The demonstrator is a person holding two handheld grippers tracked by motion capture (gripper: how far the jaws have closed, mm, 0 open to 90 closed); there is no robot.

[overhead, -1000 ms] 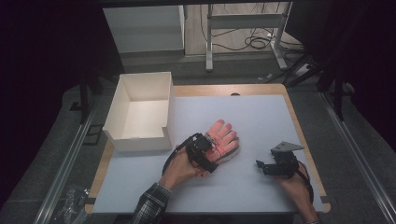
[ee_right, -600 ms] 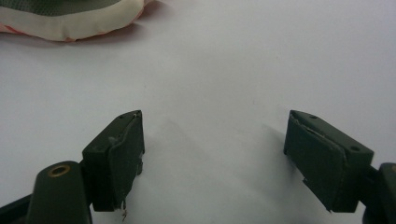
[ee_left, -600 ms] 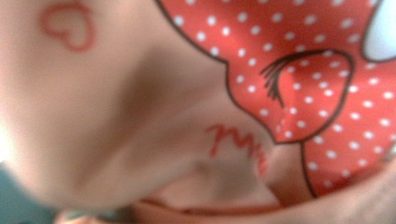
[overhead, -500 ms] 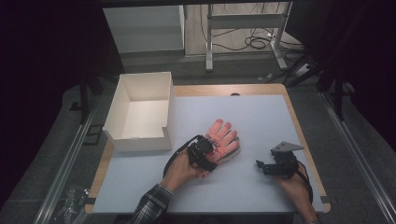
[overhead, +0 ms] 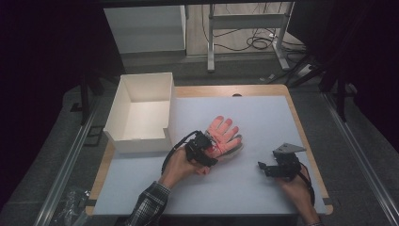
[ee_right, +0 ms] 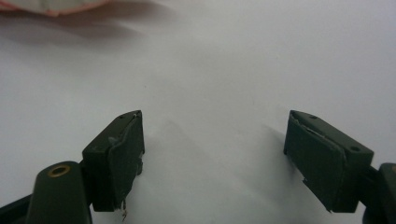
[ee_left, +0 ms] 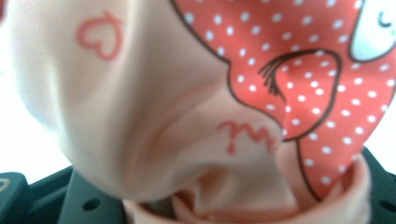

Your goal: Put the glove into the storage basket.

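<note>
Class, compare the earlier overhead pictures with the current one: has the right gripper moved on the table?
No. The right gripper sits at the same spot near the table's right edge, jaws open.

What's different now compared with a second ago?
The left gripper has just been closing and now pinches the cuff of the pink fabric glove with a red polka-dot print. The glove lies where it was on the table, the white cardboard box is unmoved, and the right gripper stays open.
</note>
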